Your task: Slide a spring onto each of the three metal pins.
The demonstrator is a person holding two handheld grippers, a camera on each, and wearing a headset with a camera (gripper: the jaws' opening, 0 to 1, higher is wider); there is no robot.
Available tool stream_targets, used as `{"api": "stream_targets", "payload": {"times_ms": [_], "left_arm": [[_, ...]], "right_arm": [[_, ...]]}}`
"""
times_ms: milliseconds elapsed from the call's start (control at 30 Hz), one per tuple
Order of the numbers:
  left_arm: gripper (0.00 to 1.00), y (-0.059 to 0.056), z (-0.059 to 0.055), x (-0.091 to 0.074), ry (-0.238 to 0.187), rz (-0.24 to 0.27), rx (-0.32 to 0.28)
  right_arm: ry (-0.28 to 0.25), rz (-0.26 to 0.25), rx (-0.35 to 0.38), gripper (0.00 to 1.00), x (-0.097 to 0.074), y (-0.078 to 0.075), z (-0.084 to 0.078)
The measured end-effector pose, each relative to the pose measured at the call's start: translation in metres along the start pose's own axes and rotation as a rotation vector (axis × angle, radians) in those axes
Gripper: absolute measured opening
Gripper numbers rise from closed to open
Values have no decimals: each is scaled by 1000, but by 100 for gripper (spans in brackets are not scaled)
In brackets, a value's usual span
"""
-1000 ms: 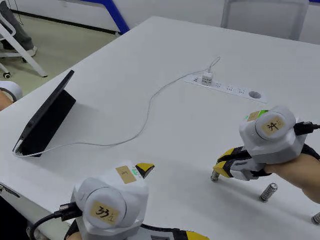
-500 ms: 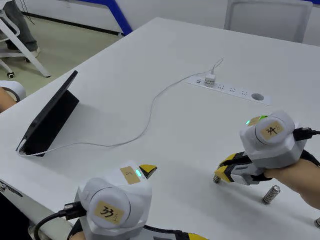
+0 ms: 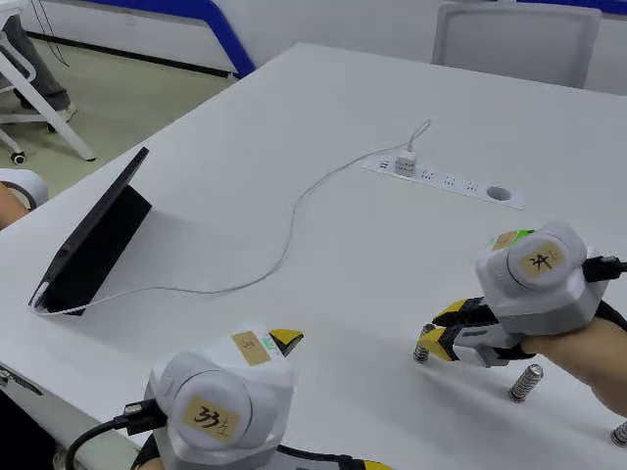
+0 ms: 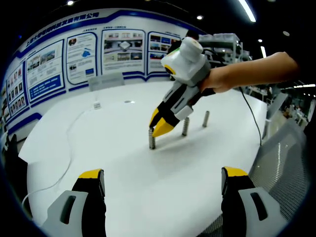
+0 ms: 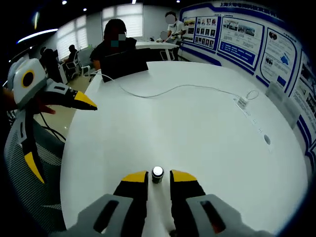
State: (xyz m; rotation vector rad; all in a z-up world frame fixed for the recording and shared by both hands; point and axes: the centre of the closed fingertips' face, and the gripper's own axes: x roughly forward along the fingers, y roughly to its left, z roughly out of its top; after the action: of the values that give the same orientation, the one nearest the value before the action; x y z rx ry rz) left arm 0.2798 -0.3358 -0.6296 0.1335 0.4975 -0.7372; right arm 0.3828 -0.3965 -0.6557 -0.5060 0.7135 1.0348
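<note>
White bench [image 3: 323,117] carried three upright pins in a row at the near right. The right gripper [image 3: 433,341] reached down to the left pin [image 3: 421,351], yellow tips at its top. In the right gripper view the jaws stood only a little apart, one tip on each side of the pin's round head. Whether they pinched it could not be told. A spring [image 4: 152,142] coiled around that pin below the tips. The middle pin [image 3: 526,382] stood near, to the right, also wrapped in coils. The right pin [image 3: 619,433] sat at the picture's edge, too small to judge.

The left gripper [image 3: 284,340] hovered at the near left, well apart from the pins, jaws wide apart and holding nothing. Farther left a tablet [image 3: 93,235] leaned upright, and a cable [image 3: 289,230] ran from it to a power strip [image 3: 446,178] at the far side.
</note>
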Motion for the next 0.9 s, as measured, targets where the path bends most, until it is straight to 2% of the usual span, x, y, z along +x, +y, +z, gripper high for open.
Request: {"api": "stream_targets", "payload": {"times_ms": [167,233,267,333,500,600,800,867,900], "left_arm": [[100,0,1,0,-6,0,-11],[100,1,-1,0,4,4,-5],[100,0,-2,0,8,3,-4],[100,0,-1,0,6,1,-6],[100,5,3,-2,-20,13,-40],[100,8,3,-3,-27,23,-61],[100,7,3,-3,-25,26,-55],[100,7,3,-3,-24,27,-52],[100,7,3,-3,-23,27,-51]], "right_arm": [[-29,-23,7,18,-10,-3,-7],[-93,-31,22,19,-15,-4,-2],[-125,-45,43,20,-20,-6,1],[-175,-81,36,21,-28,-10,6],[-238,-112,35,25,-48,-11,12],[-251,-126,31,26,-61,-9,9],[-267,-171,49,28,-78,-10,-6],[-280,-232,52,28,-88,-17,-10],[-277,-253,24,28,-92,-19,-12]]}}
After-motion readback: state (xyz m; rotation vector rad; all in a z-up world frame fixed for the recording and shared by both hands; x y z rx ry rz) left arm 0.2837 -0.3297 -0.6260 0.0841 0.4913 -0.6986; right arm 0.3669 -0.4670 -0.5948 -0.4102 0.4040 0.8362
